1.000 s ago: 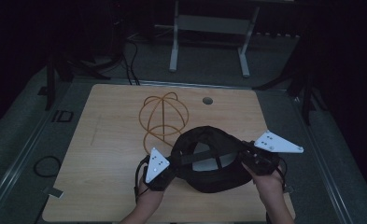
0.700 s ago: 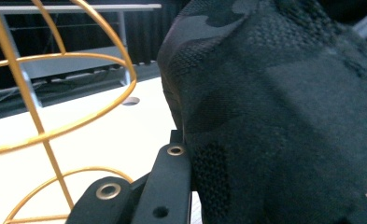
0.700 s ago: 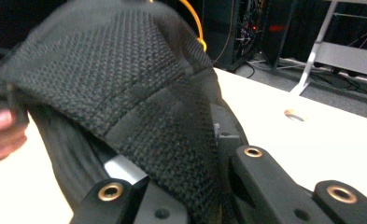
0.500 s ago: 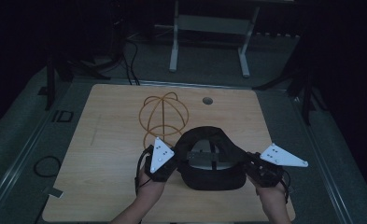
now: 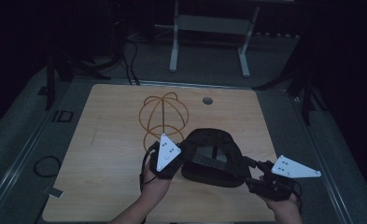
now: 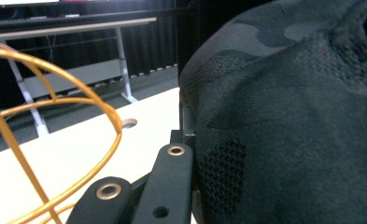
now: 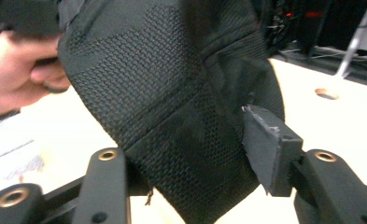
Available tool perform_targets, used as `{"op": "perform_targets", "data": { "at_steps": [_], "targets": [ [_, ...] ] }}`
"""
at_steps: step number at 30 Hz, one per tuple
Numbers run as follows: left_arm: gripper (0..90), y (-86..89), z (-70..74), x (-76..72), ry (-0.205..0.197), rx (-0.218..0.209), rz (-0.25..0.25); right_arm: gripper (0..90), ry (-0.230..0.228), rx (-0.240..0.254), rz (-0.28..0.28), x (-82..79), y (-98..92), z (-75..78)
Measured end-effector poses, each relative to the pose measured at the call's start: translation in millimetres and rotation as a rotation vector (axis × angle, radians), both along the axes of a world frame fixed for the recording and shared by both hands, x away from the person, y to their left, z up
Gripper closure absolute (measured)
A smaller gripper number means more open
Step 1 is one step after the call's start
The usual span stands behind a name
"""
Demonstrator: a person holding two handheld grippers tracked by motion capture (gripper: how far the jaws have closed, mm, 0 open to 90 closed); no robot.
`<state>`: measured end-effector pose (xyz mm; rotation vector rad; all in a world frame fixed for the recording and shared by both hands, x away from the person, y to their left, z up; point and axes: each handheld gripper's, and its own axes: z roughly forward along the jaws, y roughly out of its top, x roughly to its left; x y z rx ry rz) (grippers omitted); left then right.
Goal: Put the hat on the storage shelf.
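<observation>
A black camouflage-patterned cap (image 5: 211,156) sits low over the near part of the wooden bench (image 5: 102,154), opening upward, between the two grippers; the high view is too dark to tell whether its underside touches the bench; inside its hollow the high view shows only dark lining and a band across it, nothing else that can be made out. The left gripper (image 5: 174,161) is at the cap's left edge with its jaws clamped on the fabric; in the left gripper view the cloth bulges right beside the black jaw. The right gripper (image 5: 258,179) is at the cap's near right edge; its jaws have just been opening, and in the right gripper view they stand apart with the mesh fabric (image 7: 181,116) hanging between them, the right pad (image 7: 270,144) just clear of the cloth. Behind the cap, towards the far side of the bench, stands a golden wire dome frame (image 5: 164,114), upright and empty; a small round hole (image 5: 208,100) lies in the bench beyond it.
</observation>
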<state>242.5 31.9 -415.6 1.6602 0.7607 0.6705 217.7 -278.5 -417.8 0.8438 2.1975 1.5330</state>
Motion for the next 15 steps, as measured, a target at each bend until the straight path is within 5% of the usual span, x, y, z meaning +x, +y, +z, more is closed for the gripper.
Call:
{"op": "perform_targets", "data": {
  "at_steps": [7, 11, 15],
  "targets": [
    [89.4, -9.3, 5.3, -2.4, -0.022, 0.022, -0.018, 39.1, 0.024, -0.089, 0.043, -11.5, -9.3, -11.6],
    [89.4, -5.7, 7.5, -1.3, -0.014, -0.006, -0.028, 37.9, 0.047, -0.108, 0.071, -17.1, -19.8, -16.4],
    [89.4, -5.5, 9.5, -1.9, -0.035, 0.011, -0.061, 38.0, 0.065, -0.113, 0.107, -20.9, -34.8, -17.7]
  ]
}}
